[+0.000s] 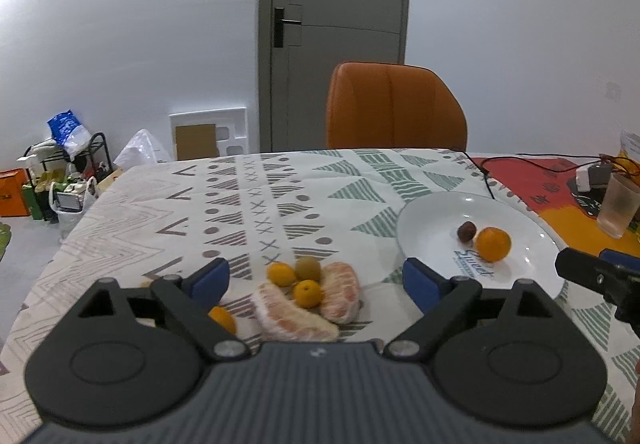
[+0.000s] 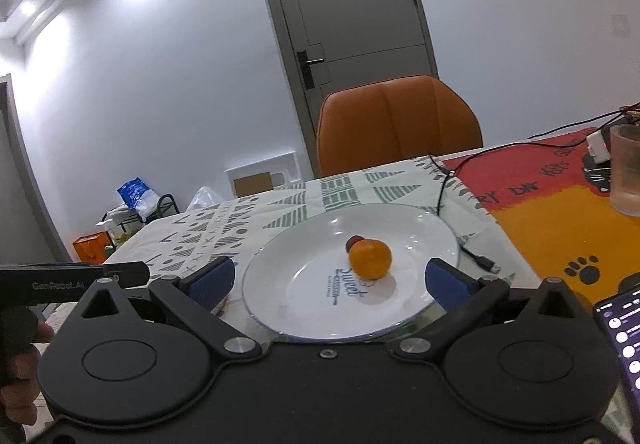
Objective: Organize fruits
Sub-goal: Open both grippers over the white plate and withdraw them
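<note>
Orange mandarin on your round white plate lies just ahead of your empty, spread right gripper; left gripper spread too.

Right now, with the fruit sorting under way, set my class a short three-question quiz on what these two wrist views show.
1. True or false: the white plate holds an orange and a small dark red fruit.
2. Which fruit lies on the tablecloth outside the plate? A) peeled pomelo segments B) bananas C) grapes
3. Fill in: the jaws of the left gripper and the right gripper are both ____.

Key: 1 true; 2 A; 3 open, with nothing held.
</note>
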`<state>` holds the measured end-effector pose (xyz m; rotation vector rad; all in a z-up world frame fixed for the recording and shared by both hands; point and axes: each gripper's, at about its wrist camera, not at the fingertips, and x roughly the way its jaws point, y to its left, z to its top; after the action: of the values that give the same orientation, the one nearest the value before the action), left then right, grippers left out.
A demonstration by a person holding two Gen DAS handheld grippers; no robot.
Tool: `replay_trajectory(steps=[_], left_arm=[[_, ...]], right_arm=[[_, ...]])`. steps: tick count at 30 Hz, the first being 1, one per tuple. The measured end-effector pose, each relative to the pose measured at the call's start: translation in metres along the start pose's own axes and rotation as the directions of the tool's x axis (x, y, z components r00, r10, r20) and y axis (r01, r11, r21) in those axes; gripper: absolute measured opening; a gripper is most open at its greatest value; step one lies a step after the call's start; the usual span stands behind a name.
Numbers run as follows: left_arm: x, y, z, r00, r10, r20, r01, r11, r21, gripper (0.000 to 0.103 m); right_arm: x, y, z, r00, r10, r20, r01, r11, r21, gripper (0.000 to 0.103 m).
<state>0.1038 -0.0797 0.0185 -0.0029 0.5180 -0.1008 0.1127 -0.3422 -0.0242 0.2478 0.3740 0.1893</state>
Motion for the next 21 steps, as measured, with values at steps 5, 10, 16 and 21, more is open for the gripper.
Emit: replay_trajectory(steps=[5, 10, 16, 21], left_arm=[[-0.007, 0.018, -0.003, 1.000, 0.022, 0.007, -0.022, 0.999, -0.025, 0.092], [-0.013, 0.035, -0.006, 0.999, 0.040, 0.011, -0.040, 0.998, -0.046, 0.092], [-0.016, 0.058, -0.011, 0.997, 0.070, 0.006, -0.070, 0.994, -0.081, 0.092], [-0.017, 0.077, -0.017, 0.995, 0.097, -0.005, -0.096, 0.989, -0.113, 0.092]], right_arm=[[0.004, 0.016, -0.003, 1.000, 0.019, -0.016, -0.019, 1.000, -0.023, 0.103], [0.007, 0.030, -0.004, 0.999, 0.040, -0.021, -0.040, 0.998, -0.038, 0.103], [0.014, 0.043, -0.008, 0.997, 0.062, -0.054, -0.064, 0.997, -0.039, 0.103], [0.019, 0.055, -0.011, 0.987, 0.133, -0.088, -0.137, 0.989, -0.048, 0.103]])
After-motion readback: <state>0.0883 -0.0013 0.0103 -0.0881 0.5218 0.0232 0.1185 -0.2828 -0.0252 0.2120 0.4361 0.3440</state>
